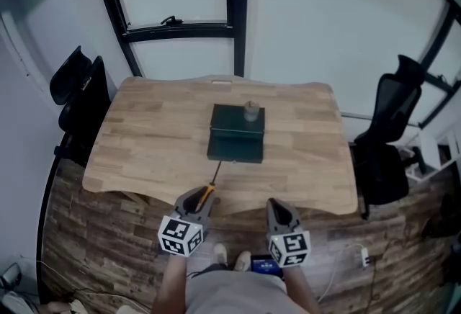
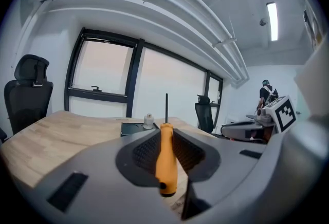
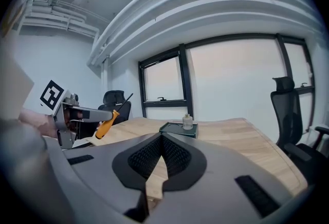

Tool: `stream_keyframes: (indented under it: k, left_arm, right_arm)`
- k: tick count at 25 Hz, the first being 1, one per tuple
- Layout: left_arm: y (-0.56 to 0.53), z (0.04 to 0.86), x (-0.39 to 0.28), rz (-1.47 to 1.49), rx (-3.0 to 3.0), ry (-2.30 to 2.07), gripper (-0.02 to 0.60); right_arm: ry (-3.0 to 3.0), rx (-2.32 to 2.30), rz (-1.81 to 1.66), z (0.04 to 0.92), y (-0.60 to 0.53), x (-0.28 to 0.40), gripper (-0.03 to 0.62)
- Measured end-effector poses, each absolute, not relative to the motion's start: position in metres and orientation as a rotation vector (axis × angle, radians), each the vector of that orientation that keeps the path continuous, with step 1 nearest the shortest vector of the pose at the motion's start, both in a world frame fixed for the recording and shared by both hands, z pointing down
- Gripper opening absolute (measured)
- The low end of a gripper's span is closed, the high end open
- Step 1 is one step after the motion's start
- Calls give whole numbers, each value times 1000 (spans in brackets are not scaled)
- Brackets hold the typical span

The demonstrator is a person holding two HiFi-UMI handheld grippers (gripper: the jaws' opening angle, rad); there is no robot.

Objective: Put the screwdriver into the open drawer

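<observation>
An orange-handled screwdriver (image 1: 207, 193) is clamped in my left gripper (image 1: 201, 196), just short of the table's near edge. Its thin dark shaft points at the dark green drawer box (image 1: 236, 134) in the middle of the wooden table (image 1: 144, 140). In the left gripper view the handle (image 2: 165, 159) sits between the jaws of the left gripper (image 2: 165, 134), shaft upward. The box's lower front (image 1: 235, 150) juts toward me like a pulled-out drawer. A small bottle (image 1: 251, 111) stands on the box. My right gripper (image 1: 278, 206) (image 3: 162, 137) is shut with nothing in it, to the right of the left one.
Black office chairs stand at the table's left (image 1: 79, 96) and right (image 1: 389, 140). Large windows lie behind the table and wood-pattern flooring is under me. A person (image 2: 267, 95) stands far off in the left gripper view.
</observation>
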State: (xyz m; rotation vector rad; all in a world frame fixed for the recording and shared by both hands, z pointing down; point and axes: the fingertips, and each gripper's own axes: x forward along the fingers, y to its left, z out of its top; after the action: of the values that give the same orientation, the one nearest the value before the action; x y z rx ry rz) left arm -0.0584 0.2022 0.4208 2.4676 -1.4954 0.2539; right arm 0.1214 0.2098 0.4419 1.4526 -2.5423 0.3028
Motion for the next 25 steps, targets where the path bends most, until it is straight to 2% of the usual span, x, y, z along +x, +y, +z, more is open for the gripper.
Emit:
stream_keyframes:
  k: [13, 25]
  left_arm:
    - [211, 417, -51, 258, 2474, -1509, 74]
    - [145, 426, -52, 218, 2475, -1475, 74]
  right_arm:
    - [-2563, 1456, 348, 448, 220, 132, -3]
    - [-2516, 1483, 341, 454, 163, 137, -3]
